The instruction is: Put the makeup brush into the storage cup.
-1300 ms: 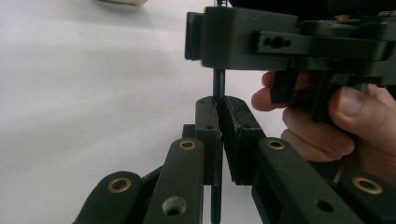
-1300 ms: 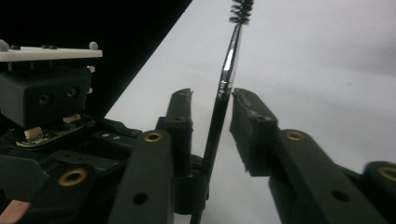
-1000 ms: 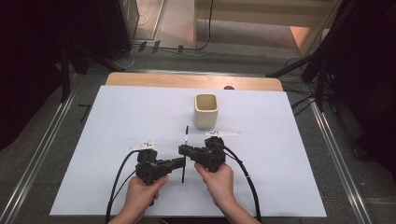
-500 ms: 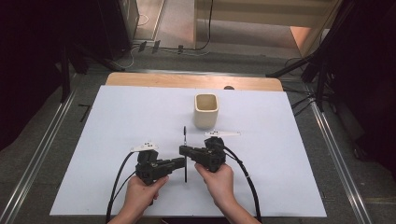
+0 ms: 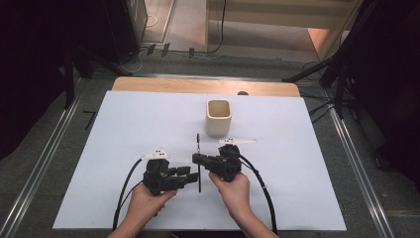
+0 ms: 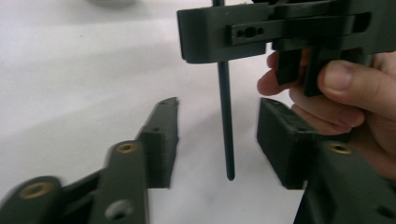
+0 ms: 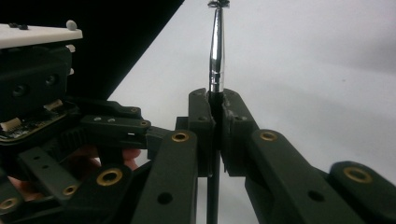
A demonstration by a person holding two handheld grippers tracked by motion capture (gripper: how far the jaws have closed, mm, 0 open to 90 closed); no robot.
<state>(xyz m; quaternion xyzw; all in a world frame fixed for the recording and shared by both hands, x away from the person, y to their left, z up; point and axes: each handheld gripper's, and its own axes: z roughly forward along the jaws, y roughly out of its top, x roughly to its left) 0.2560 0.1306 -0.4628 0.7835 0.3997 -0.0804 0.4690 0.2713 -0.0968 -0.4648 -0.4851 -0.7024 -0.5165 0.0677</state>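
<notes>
Resting low on the white table sheet [image 5: 114, 129], left of centre in the high view: the left gripper [image 5: 190, 172], held from below by the left hand [image 5: 146, 201], cable looping back toward the table's near edge. Jaws parted wide, nothing between the pads [image 6: 161, 140] but the lower end of a thin dark rod [image 6: 226, 116], standing clear of both pads, with bare sheet behind it in the left gripper view. White three-cornered plate [image 5: 156, 154] on top of that gripper.

Just right of it, at the middle of the sheet: the same rod [image 5: 198, 163], a slim stick with a small brushy tip pointing away toward the far edge, its shaft shiny metal above the grip and dark below in the right gripper view [image 7: 216, 56]. Lying roughly lengthwise between the two grippers.

Further right: the right gripper [image 5: 196, 158], carried by the right hand [image 5: 236, 191], jaws pinched tight on the rod's mid-shaft, pads [image 7: 201, 126] pressed to it from both sides.

Beyond, well apart from both grippers and slightly right of centre: a cream square cup [image 5: 219, 117], upright, open mouth up. Near its base, a small white flat piece [image 5: 237, 141] on the sheet.
</notes>
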